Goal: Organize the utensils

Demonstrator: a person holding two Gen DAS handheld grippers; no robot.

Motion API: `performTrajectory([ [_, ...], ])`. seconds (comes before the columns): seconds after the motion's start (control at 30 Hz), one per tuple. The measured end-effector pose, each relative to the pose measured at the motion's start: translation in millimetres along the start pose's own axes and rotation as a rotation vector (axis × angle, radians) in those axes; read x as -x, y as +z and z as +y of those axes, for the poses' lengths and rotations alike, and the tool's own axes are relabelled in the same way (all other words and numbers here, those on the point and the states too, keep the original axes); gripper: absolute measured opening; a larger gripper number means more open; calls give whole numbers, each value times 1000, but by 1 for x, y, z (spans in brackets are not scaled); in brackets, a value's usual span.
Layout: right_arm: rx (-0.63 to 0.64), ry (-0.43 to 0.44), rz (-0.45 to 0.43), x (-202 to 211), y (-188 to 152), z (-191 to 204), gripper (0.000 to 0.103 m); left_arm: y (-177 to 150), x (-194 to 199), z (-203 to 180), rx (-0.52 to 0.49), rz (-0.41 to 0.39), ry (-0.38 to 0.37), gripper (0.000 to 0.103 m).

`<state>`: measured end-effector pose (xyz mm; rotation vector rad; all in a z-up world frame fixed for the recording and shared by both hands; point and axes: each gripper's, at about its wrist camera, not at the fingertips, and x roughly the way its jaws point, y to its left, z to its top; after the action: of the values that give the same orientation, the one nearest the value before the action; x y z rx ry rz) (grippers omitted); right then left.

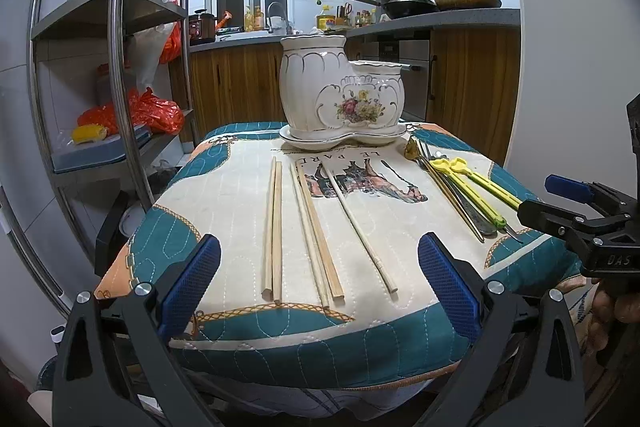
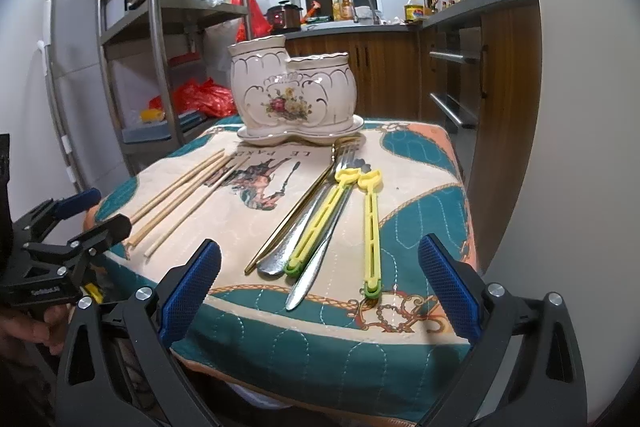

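Both the left gripper (image 1: 319, 289) and the right gripper (image 2: 319, 289) were held fully spread and empty. The chopsticks (image 1: 276, 227) lay at twelve o'clock of the left; the ceramic holder (image 1: 340, 87) stood beyond. One pair would best be pinched mid-length.

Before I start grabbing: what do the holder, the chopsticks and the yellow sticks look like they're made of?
Holder: glazed ceramic, seemingly; glossy white, gold trim, floral decal.
Chopsticks: likely bamboo or wood; pale, matte, faint grain.
Yellow sticks: moulded plastic by the look; uniform bright colour, slotted shafts, green tips.
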<state>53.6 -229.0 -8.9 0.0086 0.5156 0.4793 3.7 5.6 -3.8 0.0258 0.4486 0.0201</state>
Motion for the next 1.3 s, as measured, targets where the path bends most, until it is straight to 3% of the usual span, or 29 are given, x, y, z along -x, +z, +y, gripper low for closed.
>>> performTrajectory([
  [1.3,9,12,0,0,0,2,98,0,0,1,1,2,-3,97],
])
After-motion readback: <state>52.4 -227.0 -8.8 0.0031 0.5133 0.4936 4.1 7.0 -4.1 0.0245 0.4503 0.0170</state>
